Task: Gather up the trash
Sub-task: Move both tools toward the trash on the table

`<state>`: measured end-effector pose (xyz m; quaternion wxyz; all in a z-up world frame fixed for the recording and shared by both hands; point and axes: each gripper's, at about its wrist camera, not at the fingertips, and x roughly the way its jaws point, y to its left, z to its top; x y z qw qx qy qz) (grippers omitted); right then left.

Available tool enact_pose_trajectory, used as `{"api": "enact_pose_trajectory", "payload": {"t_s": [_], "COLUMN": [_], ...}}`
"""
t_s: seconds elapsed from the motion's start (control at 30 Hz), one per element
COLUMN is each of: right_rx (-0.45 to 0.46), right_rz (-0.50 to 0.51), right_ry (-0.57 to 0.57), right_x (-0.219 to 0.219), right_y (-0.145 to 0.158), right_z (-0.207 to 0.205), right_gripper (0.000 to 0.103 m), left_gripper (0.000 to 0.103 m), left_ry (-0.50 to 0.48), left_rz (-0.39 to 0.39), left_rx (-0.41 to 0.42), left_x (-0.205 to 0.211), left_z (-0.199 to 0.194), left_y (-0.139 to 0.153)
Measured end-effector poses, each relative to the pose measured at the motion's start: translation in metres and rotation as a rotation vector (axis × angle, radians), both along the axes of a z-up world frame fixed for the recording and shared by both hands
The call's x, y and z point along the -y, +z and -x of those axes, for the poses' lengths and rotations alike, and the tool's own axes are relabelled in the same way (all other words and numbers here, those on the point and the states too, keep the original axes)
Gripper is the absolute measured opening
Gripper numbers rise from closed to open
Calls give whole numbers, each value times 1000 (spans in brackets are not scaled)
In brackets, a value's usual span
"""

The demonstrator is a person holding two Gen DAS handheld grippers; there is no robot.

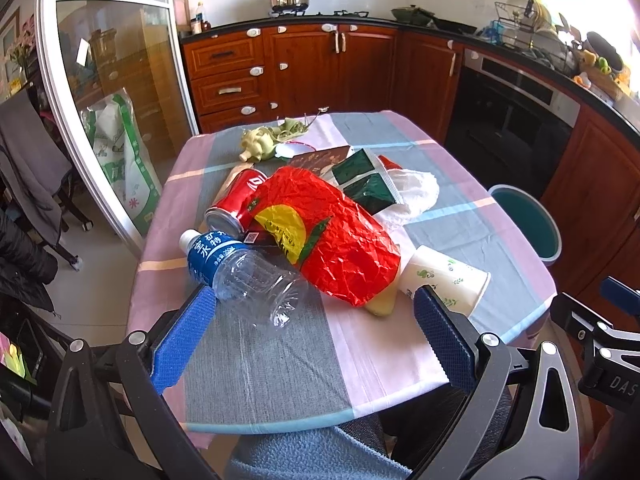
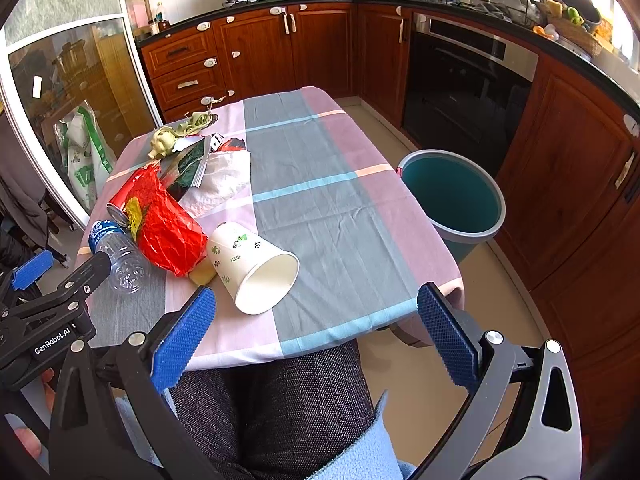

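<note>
Trash lies on the checked tablecloth [image 1: 280, 360]: a clear plastic bottle [image 1: 244, 276] with a blue label, a red soda can [image 1: 236, 200], a crumpled red bag [image 1: 332, 232], a paper cup [image 1: 444, 280] on its side, dark green packets [image 1: 364, 180], a white bag [image 1: 412, 192] and vegetable scraps [image 1: 264, 140]. My left gripper [image 1: 312, 336] is open at the near table edge, its left pad beside the bottle. My right gripper [image 2: 316, 332] is open and empty, just before the cup [image 2: 256, 268]. A teal bin [image 2: 452, 200] stands on the floor right of the table.
Wooden kitchen cabinets [image 2: 288, 48] and a built-in oven [image 2: 460, 88] lie behind and right of the table. A glass sliding door [image 1: 112, 120] and a chair with clothes [image 1: 28, 168] are on the left. The person's knee [image 2: 280, 400] is under the near table edge.
</note>
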<state>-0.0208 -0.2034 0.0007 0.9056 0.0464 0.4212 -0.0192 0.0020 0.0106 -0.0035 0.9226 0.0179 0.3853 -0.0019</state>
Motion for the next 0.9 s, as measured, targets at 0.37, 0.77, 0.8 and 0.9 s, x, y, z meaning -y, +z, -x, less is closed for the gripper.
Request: {"api": "enact_pose_trajectory", "payload": {"t_s": [0.37, 0.77, 0.8, 0.9], "right_rx": [-4, -10, -10, -10], "right_rz": [2, 3, 4, 4], "right_ry": [-1, 0, 1, 0], "right_x": [-3, -5, -5, -4], "right_y": [-5, -7, -7, -7], "right_z": [2, 3, 3, 3], "right_gripper": [97, 97, 97, 97], "left_gripper": [99, 99, 99, 99], "left_ry": [0, 12, 13, 13], "left_rz": [-2, -2, -1, -2], "left_rx": [-1, -6, -6, -7], "left_x": [-1, -3, -4, -3], "left_z": [0, -1, -1, 0], "left_y": [0, -4, -4, -4]}}
